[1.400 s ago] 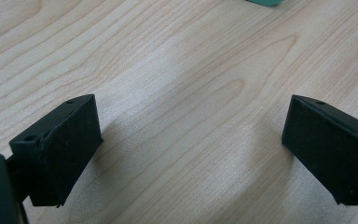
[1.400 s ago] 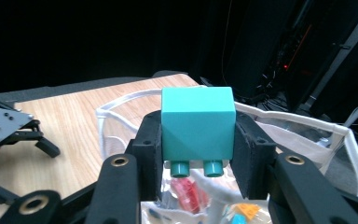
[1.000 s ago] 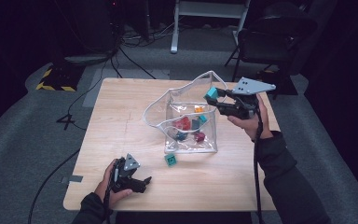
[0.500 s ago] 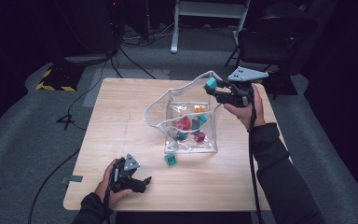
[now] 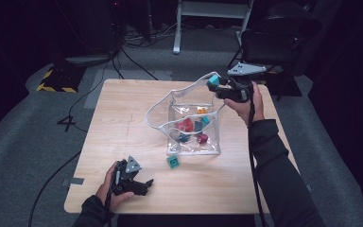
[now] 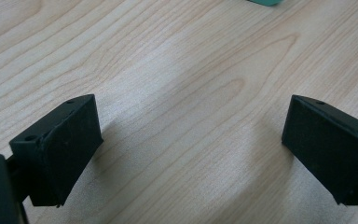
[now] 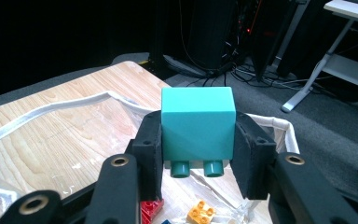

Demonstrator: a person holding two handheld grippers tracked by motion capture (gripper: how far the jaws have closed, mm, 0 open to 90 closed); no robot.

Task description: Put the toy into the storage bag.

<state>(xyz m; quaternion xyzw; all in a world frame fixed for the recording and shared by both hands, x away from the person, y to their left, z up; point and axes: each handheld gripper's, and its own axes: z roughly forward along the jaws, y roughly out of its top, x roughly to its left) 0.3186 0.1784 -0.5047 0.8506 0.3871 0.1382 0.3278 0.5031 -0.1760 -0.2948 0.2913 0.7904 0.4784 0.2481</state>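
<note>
1. Teal plastic building brick (image 7: 198,128): clamped between the right gripper (image 7: 199,158) jaws, studs pointing down, held above the far rim of the clear plastic pouch with white piping (image 5: 189,118).
2. The pouch stands open on the pale wooden table (image 5: 123,123) and holds red, orange and teal bricks.
3. Advice: carry the brick over the middle of the mouth, lower it clear of the piping, then release.
4. A second small teal brick (image 5: 173,162) lies on the table just outside the pouch.
5. Left gripper (image 5: 131,179): jaws apart, empty, resting near the table's front edge.
</note>
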